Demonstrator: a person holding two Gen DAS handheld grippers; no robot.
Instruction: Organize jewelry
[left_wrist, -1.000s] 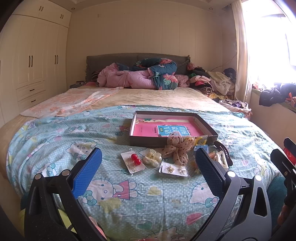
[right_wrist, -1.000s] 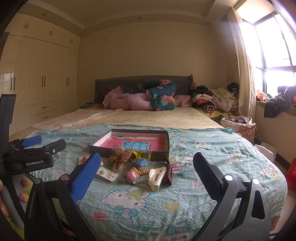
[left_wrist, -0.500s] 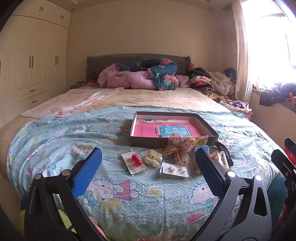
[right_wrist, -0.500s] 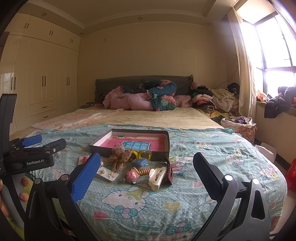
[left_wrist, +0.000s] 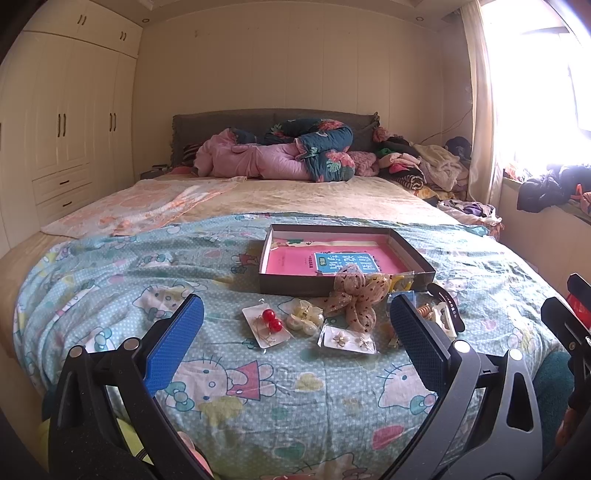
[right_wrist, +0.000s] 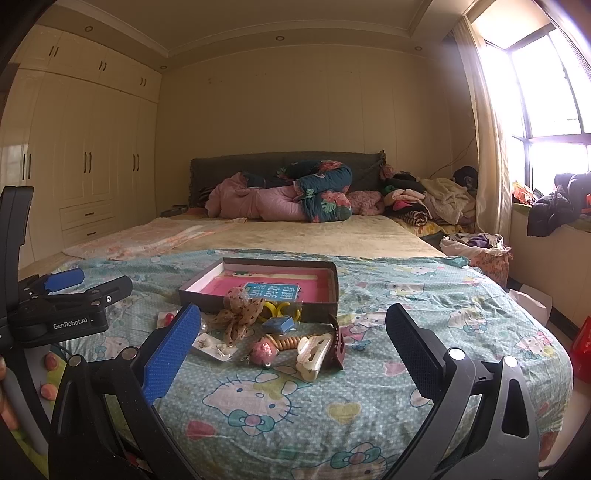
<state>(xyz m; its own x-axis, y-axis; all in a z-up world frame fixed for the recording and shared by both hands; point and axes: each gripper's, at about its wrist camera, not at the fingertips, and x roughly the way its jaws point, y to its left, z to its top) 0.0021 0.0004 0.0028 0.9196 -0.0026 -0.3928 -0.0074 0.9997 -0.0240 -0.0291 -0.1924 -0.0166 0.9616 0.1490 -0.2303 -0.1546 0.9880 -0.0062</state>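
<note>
both grippers, left gripper (left_wrist: 295, 332) and right gripper (right_wrist: 291, 332), hover with fingers released, grasping nothing. beyond the fingers, the jewelry pile (left_wrist: 347, 314) lies just before the shallow box (left_wrist: 343, 254) on the bed (left_wrist: 110, 280).

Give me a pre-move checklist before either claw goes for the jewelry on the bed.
1. Left claw open, nothing held: ok.
2. Right claw open, nothing held: ok.
3. Shallow box open on the blanket, floor mostly free: ok.
4. Red bead earring card lies apart from its neighbours, clear to grasp: ok.
5. Dotted bow overlaps the box's front wall and nearby items: not ok.
6. Flat earring cards graspable off soft fabric: cannot tell.
</note>
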